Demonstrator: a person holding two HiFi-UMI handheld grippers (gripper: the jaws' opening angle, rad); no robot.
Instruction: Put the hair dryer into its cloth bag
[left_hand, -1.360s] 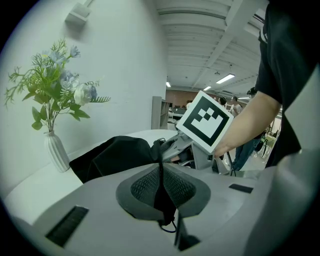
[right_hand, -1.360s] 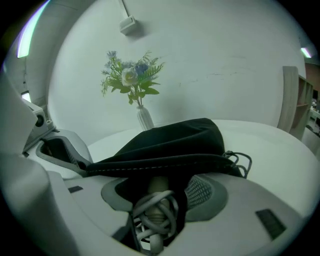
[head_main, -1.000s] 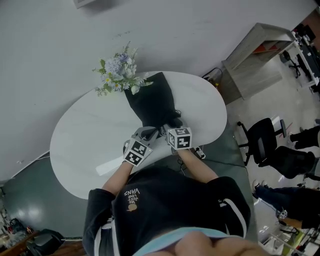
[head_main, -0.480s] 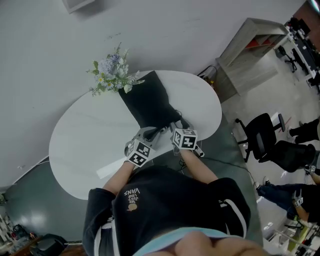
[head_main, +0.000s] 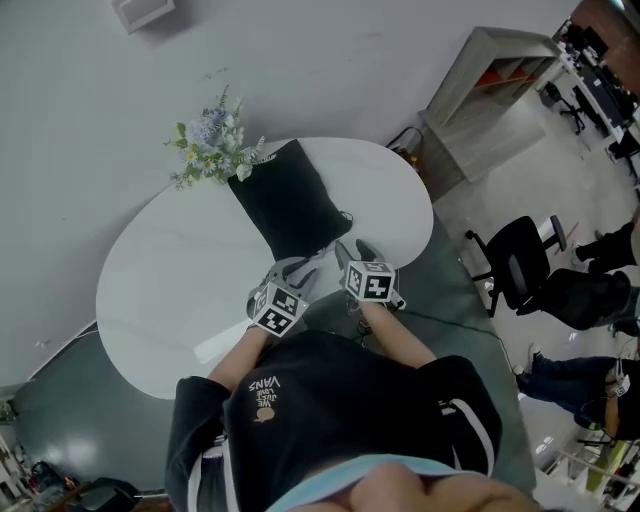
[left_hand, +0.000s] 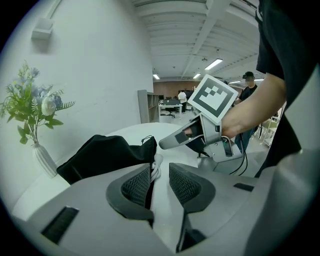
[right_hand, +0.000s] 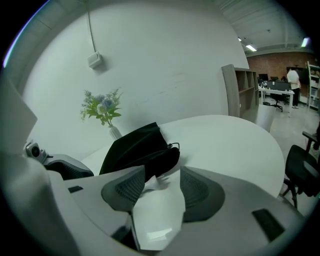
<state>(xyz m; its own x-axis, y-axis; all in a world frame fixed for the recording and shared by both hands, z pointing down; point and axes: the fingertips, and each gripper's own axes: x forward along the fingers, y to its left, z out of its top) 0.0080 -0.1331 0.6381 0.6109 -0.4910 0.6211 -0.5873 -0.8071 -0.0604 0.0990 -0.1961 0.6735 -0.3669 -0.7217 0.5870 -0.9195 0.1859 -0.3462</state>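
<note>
While both grippers hang at the near rim of the one white table (head_main: 170, 260), the count is short: one black cloth bag (head_main: 290, 210), one vase of flowers (head_main: 205, 150) and two grippers.

The left gripper (head_main: 300, 275) has its jaws apart with a clear gap between the ribbed pads, and they have just been opening. A bit of white cord (left_hand: 156, 162) sits at the tips, close by the left pad; no pad presses on it. What the cord belongs to cannot be told.

The right gripper (head_main: 352, 252) also stands with its jaws spread. In its own view a small crumpled white scrap (right_hand: 150, 184) lies by the left pad, and what it is cannot be told.

From the left gripper the bag lies just ahead and off to the left, its gathered mouth with a thin black cord turned toward the jaws. From the right gripper it lies just beyond the jaw tips, slightly left, near but apart from them. It looks full and rounded; its contents are hidden.

The vase stands past the bag's far end, well apart from both grippers. The right gripper sits just beside the left one, on its right.
</note>
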